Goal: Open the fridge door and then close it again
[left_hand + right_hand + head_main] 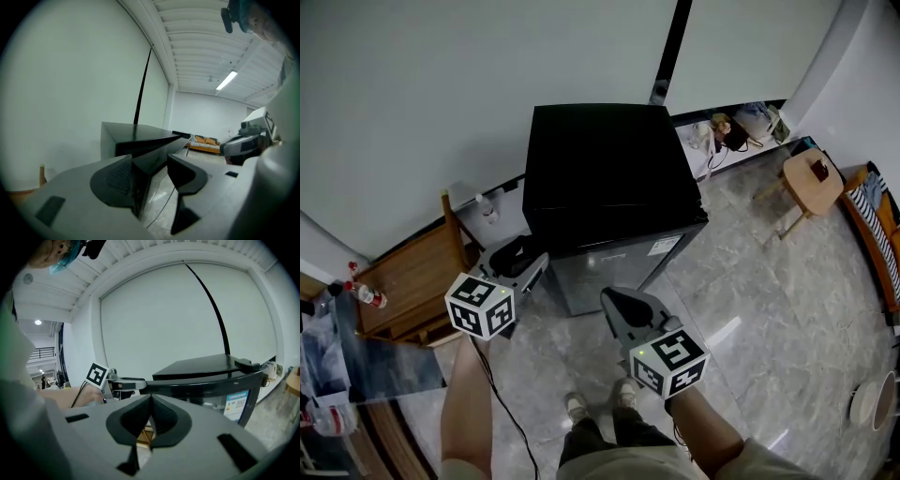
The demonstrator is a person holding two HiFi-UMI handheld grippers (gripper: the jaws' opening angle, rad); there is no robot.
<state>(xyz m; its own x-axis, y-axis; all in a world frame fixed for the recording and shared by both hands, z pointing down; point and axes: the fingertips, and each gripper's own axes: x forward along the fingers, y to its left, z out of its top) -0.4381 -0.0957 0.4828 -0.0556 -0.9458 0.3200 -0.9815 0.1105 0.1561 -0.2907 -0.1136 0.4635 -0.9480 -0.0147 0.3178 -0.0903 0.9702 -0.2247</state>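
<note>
**As left tongs sit astride the door edge: fridge handling notes**

Since the fridge (605, 164) is a small black unit standing on the marble floor (750, 309) against the wall, w/ its door (614, 267) facing the person, everything is w/in reach. Left tongs (151, 164) are at the door's left front corner. Jaws apart, door's free vertical edge running down btw them, close against one pad. The other pad is clear of it, so no clamp yet. Right tongs (151, 401) are held in front of the door, lower and to the right. Jaws together, nothing btw them. Hinge (243, 364) shows at the door's top right corner, so door prob. swings open from the left side. Can't tell if door is fully shut or just ajar.

Handling (judgement):
- Door is a stiff, rigid panel w/ a glossy face, prob. slippery for the pads.
- Seal is likely magnetic, so expect resistance at first, then a free, light swing.
- Unit is small and looks light-ish. A sharp pull could drag the whole fridge on the smooth floor.
- No handle visible.
- Best hold is the free edge on the left, far from hinge, for max leverage. Pinch the edge or hook behind it, then pull along the arc, not straight out.
- For closing, push flat on the face near same edge and ease in so it doesn't bounce.

Step in hand: start of opening.
</note>
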